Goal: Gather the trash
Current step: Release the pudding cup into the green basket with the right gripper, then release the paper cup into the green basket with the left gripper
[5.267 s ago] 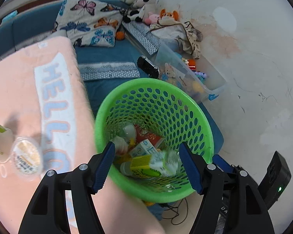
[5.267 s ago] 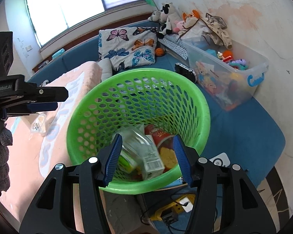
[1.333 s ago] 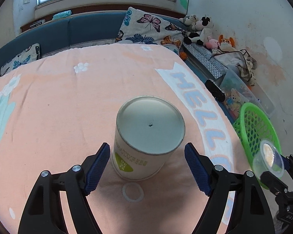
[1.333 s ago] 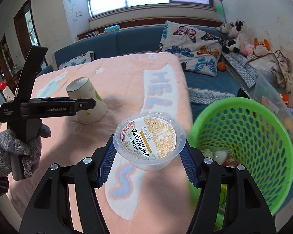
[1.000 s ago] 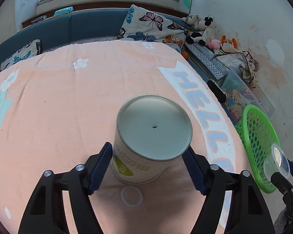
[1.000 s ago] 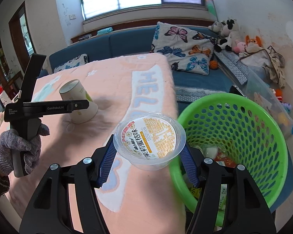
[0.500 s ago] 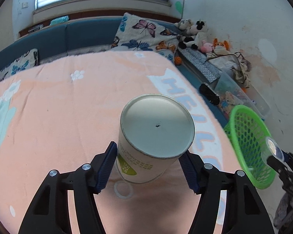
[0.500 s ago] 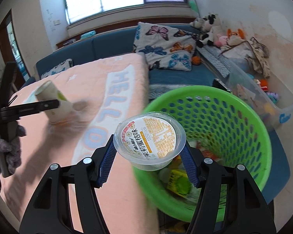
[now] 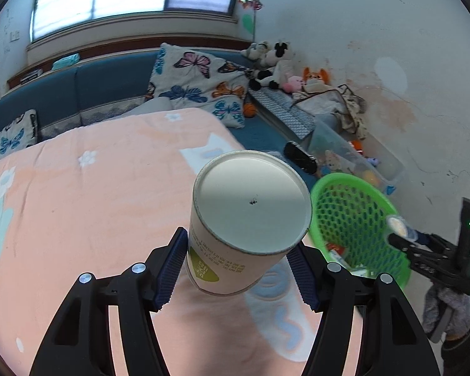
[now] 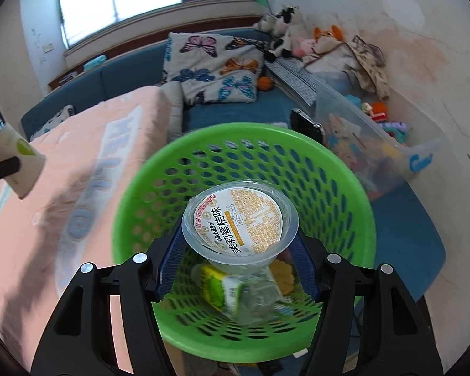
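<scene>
My left gripper [image 9: 236, 266] is shut on a white paper cup [image 9: 246, 219], held bottom-up above the peach blanket [image 9: 78, 219]. My right gripper [image 10: 236, 258] is shut on a clear plastic jelly cup [image 10: 239, 217] with a printed lid, held over the green mesh basket [image 10: 344, 181]. The basket holds a crushed bottle with a yellow-green label [image 10: 235, 288] and other trash. In the left wrist view the basket [image 9: 354, 216] stands right of the cup, with the right gripper [image 9: 401, 235] over its rim. The paper cup [image 10: 17, 163] shows at the far left of the right wrist view.
A clear storage bin of toys [image 10: 379, 144] stands behind the basket against the wall. A butterfly pillow [image 10: 216, 65] and plush toys [image 10: 285, 28] lie on the blue couch [image 10: 241, 109]. A black device [image 10: 307, 125] lies beside the bin.
My left gripper has closed on the paper cup, lifted it off the blanket and swung it toward the basket. My right gripper has carried the jelly cup from over the blanket to over the basket.
</scene>
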A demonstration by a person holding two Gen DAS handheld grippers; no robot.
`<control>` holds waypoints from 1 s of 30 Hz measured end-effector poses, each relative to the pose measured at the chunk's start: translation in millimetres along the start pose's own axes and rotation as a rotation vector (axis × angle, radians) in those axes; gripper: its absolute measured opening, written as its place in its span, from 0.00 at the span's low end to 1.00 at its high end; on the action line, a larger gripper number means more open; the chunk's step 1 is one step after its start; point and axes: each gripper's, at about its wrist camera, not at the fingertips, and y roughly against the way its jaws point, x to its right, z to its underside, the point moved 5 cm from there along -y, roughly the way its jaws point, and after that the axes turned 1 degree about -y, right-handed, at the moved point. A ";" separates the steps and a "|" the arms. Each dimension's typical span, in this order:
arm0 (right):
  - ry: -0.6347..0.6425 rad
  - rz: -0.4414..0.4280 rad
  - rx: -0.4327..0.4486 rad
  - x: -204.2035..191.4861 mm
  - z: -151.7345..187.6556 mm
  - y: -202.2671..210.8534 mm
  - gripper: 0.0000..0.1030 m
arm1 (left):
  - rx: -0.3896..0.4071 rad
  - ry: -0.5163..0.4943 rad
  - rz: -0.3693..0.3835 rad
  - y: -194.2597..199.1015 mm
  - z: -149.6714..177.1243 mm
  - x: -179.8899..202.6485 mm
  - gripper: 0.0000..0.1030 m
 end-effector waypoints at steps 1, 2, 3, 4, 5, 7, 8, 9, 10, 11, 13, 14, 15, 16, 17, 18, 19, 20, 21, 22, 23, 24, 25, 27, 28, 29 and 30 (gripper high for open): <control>-0.009 -0.002 -0.005 2.7 0.4 -2.2 0.62 | 0.002 -0.006 0.005 0.4 -1.1 5.3 0.59; -0.019 -0.001 -0.009 6.0 1.0 -4.4 0.62 | 0.003 -0.011 0.011 0.7 -1.7 9.6 0.59; -0.028 -0.004 -0.010 8.7 1.5 -5.9 0.62 | 0.003 -0.017 0.015 0.9 -2.1 14.0 0.59; -0.032 -0.005 -0.010 9.6 2.1 -5.9 0.62 | 0.003 -0.022 0.017 0.2 -2.9 16.1 0.59; -0.040 -0.004 -0.008 12.1 2.4 -6.7 0.62 | 0.004 -0.028 0.022 0.1 -3.6 20.7 0.59; -0.049 -0.009 -0.007 15.0 1.8 -7.9 0.64 | 0.003 -0.037 0.031 -0.5 -5.0 29.1 0.59; -0.051 -0.009 -0.005 15.8 1.5 -8.0 0.65 | 0.003 -0.042 0.036 -0.9 -5.5 32.9 0.59; -0.052 -0.007 -0.004 16.7 1.5 -8.2 0.66 | 0.003 -0.045 0.039 -1.2 -5.7 35.9 0.59; -0.053 -0.007 -0.004 16.9 1.4 -8.7 0.66 | 0.002 -0.052 0.045 -2.1 -6.3 40.8 0.59; -0.055 -0.009 -0.003 17.6 1.8 -8.5 0.66 | 0.001 -0.057 0.047 -3.3 -7.0 45.4 0.59; -0.058 -0.011 0.002 19.3 1.8 -6.7 0.66 | -0.001 -0.068 0.056 -4.6 -7.1 52.7 0.59; -0.060 -0.015 0.002 19.4 1.9 -5.9 0.66 | -0.002 -0.075 0.059 -5.6 -7.5 56.6 0.59; -0.061 -0.017 0.003 21.0 1.1 -5.8 0.66 | -0.004 -0.082 0.062 -6.7 -7.5 61.4 0.59; -0.062 -0.017 0.007 22.5 1.0 -4.5 0.66 | -0.005 -0.085 0.067 -7.5 -7.1 64.6 0.59; -0.063 -0.019 0.011 23.6 0.9 -2.3 0.67 | -0.008 -0.088 0.072 -9.0 -7.1 68.4 0.59; -0.065 -0.029 0.014 24.2 0.8 -0.8 0.69 | -0.010 -0.092 0.076 -10.7 -7.2 72.1 0.59; -0.066 -0.034 0.015 24.3 0.1 -0.2 0.70 | -0.012 -0.095 0.078 -12.2 -7.3 75.3 0.59; -0.062 -0.034 0.014 25.0 0.0 0.2 0.72 | -0.014 -0.097 0.082 -13.6 -7.5 78.7 0.59; -0.059 -0.028 0.017 25.3 -0.2 0.5 0.72 | -0.015 -0.099 0.087 -14.7 -7.3 82.4 0.59; -0.056 -0.022 0.020 25.9 -0.5 0.6 0.72 | -0.017 -0.103 0.090 -16.7 -7.1 86.1 0.59; -0.056 -0.020 0.023 26.6 -0.9 0.9 0.72 | -0.019 -0.110 0.092 -17.7 -6.5 89.4 0.59; -0.058 -0.022 0.023 27.3 -0.7 1.0 0.72 | -0.021 -0.116 0.094 -18.4 -5.8 91.7 0.59; -0.062 -0.023 0.024 27.9 -0.5 1.4 0.72 | -0.024 -0.124 0.096 -19.4 -4.9 96.1 0.59; -0.067 -0.026 0.031 29.4 0.0 4.3 0.72 | -0.028 -0.132 0.100 -20.6 -4.0 101.1 0.59; -0.068 -0.028 0.033 29.9 0.5 5.5 0.72 | -0.030 -0.135 0.103 -21.4 -3.8 103.7 0.59; -0.068 -0.029 0.038 30.9 0.8 8.0 0.72 | -0.033 -0.137 0.105 -22.7 -3.6 106.5 0.59; -0.068 -0.029 0.042 31.7 1.1 10.4 0.72 | -0.036 -0.139 0.108 -23.6 -3.4 108.2 0.59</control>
